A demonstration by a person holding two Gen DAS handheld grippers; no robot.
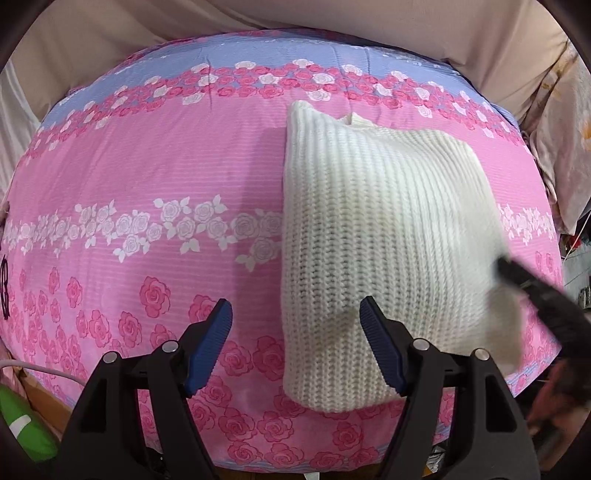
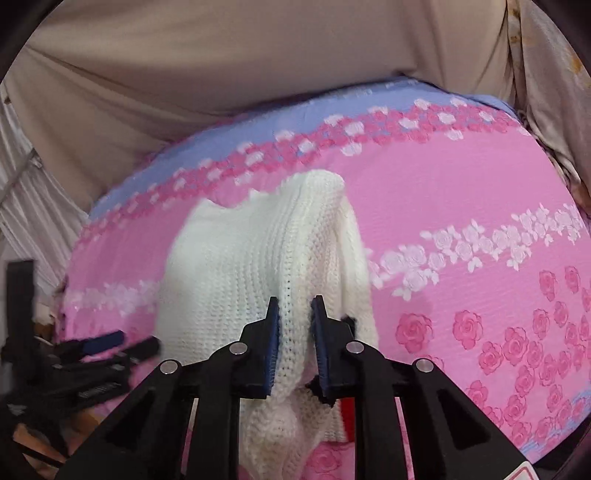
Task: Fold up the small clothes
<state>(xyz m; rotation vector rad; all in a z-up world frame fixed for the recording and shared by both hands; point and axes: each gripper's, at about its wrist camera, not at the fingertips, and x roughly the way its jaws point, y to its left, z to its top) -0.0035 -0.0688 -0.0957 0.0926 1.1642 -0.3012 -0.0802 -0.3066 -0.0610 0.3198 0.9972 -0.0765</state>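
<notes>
A small white knit garment [image 1: 373,236] lies on the pink rose-print bed cover [image 1: 147,177], right of centre in the left wrist view. My left gripper [image 1: 295,306] is open and empty, hovering above the garment's near left edge. My right gripper [image 2: 294,299] is shut on a raised fold of the white knit garment [image 2: 255,266] and lifts that edge off the cover. The right gripper shows blurred at the right edge of the left wrist view [image 1: 532,284]. The left gripper shows blurred at the lower left of the right wrist view [image 2: 110,343].
The pink and lilac cover [image 2: 461,192] spreads across the whole bed. Beige draped cloth [image 1: 332,22] hangs behind it. A green object [image 1: 22,424] and a white cable [image 1: 40,369] sit past the bed's near left edge.
</notes>
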